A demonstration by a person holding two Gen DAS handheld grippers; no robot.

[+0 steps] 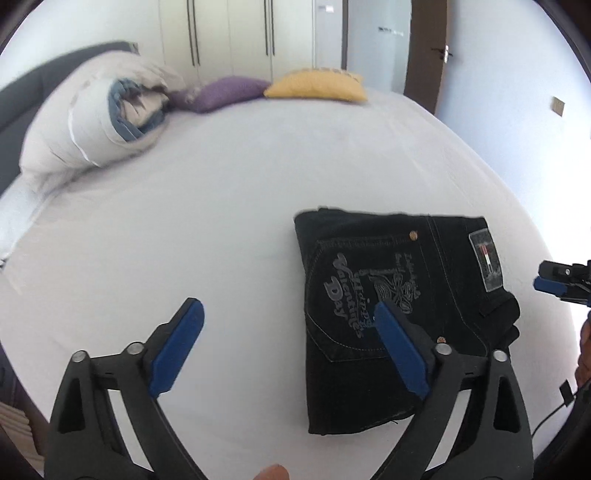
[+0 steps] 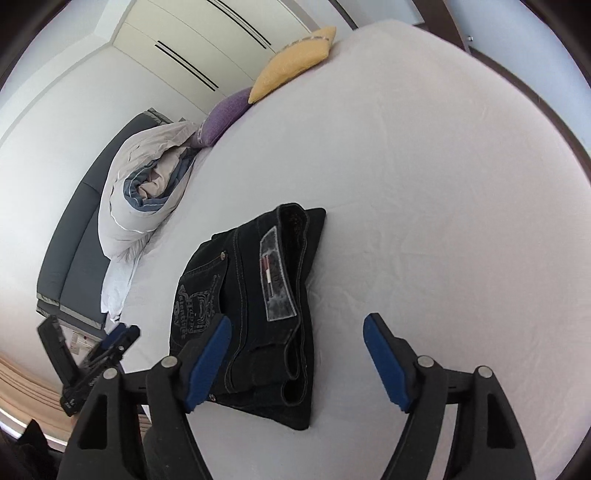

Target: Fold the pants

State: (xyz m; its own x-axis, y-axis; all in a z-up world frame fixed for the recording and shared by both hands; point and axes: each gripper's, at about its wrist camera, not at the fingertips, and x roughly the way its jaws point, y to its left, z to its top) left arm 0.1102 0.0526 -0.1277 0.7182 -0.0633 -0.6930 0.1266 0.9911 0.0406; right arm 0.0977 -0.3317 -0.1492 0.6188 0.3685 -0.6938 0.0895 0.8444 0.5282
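Observation:
Black jeans [image 1: 391, 295] lie folded into a compact rectangle on the white bed sheet [image 1: 221, 206], back pocket with grey embroidery facing up. My left gripper [image 1: 288, 317] is open and empty above the sheet, its right finger over the jeans' near left part. In the right wrist view the folded jeans [image 2: 255, 295] lie ahead, and my right gripper [image 2: 295, 332] is open and empty above their near end. The right gripper also shows at the left view's right edge [image 1: 554, 284], and the left gripper at the right view's lower left [image 2: 114, 339].
A rolled white and blue duvet [image 1: 96, 122] lies at the far left. A purple cushion [image 1: 221, 92] and a yellow cushion [image 1: 317, 86] lie at the bed's far edge. A wardrobe [image 1: 236, 33] and a door [image 1: 421, 48] stand behind.

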